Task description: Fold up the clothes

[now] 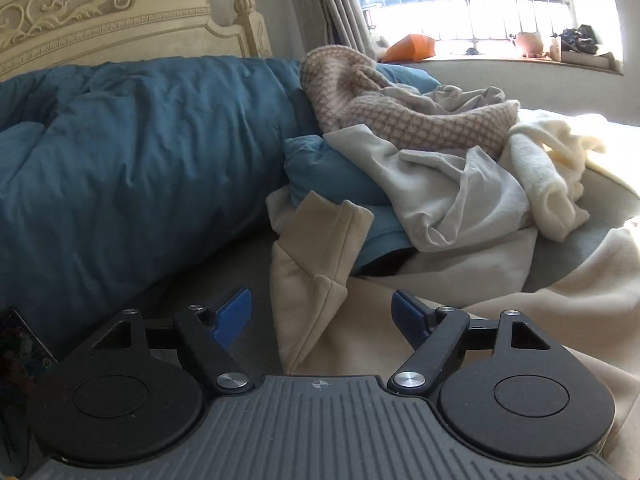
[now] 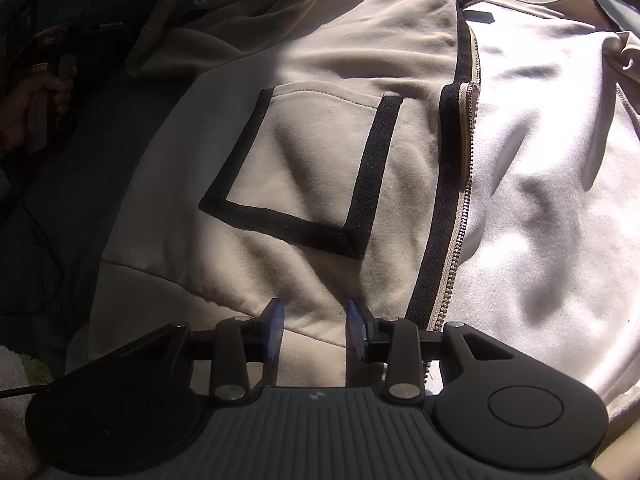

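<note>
Left claw (image 1: 322,316) stood spread wide, nothing pinched btwn the blue pads (image 1: 234,312). It pointed a bit below level across the bed, twd the clothes heap (image 1: 440,168) by the window (image 1: 480,4). A folded cream sleeve/edge of the jacket (image 1: 316,264) lay just ahead of the gap and ran away from me, up twd the heap. Blue duvet (image 1: 120,160) filled the left side, carved headboard (image 1: 100,12) behind it. On the heap I could pick out a pink-checked knit (image 1: 400,116) and a cream fleece piece (image 1: 548,168).

Right claw (image 2: 315,330) pointed steeply down over the cream zip jacket (image 2: 312,152), jaws part open, pads (image 2: 276,328) apart w/ only flat cloth showing in the gap; couldn't tell if the tips touched the fabric. Jacket lay spread flat under me, front up. Its zipper (image 2: 464,184) ran lengthwise from just right of my right pad up and away to the collar end at top of view, so the long axis ran roughly away from me. Dark-trimmed patch pocket (image 2: 312,168) sat directly ahead of the claw, left of the zip. Sunlit half lay right of the zip. My other hand (image 2: 36,112) showed dimly at far left, gripping its handle.
</note>
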Demonstrator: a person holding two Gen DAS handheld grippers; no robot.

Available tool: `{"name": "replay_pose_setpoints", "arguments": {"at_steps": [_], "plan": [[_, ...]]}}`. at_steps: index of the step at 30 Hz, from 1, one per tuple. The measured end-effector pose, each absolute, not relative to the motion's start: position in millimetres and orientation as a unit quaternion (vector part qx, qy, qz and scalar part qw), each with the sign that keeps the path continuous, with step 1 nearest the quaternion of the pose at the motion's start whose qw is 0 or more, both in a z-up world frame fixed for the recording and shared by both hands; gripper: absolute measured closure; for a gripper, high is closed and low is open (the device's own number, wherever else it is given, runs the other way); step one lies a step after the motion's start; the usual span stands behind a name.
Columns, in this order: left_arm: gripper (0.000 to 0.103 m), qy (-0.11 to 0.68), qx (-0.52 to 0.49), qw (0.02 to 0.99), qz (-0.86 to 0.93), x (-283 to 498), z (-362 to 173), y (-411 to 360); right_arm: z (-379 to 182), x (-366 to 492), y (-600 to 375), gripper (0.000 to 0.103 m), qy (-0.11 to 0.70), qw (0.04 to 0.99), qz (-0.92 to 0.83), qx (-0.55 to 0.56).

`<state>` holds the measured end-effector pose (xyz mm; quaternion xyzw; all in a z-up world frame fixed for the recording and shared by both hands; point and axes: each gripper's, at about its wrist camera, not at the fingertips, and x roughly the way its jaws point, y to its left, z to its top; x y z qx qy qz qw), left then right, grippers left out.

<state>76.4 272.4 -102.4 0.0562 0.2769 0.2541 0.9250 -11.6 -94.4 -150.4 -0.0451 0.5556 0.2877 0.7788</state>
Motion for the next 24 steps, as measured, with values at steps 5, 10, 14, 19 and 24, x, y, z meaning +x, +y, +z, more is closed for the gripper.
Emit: {"name": "replay_pose_setpoints", "arguments": {"at_steps": [5, 10, 14, 19, 24], "plan": [[0.008, 0.249, 0.105, 0.916, 0.296, 106, -104, 275, -151, -10, -95, 0.062, 0.561, 0.777, 0.283, -0.036], [0.009, 0.264, 0.109, 0.913, 0.291, 133, -112, 282, -152, -8, -95, 0.061, 0.565, 0.775, 0.283, -0.028], [0.024, 0.272, 0.07, 0.913, 0.295, 143, -117, 292, -152, -7, -96, 0.059, 0.566, 0.773, 0.284, -0.023], [0.081, 0.266, 0.006, 0.923, 0.278, 142, -114, 310, -153, -6, -97, 0.057, 0.568, 0.772, 0.285, -0.017], [0.094, 0.223, -0.038, 0.928, 0.295, 121, -95, 326, -153, -5, -97, 0.055, 0.569, 0.771, 0.286, -0.01]]}}
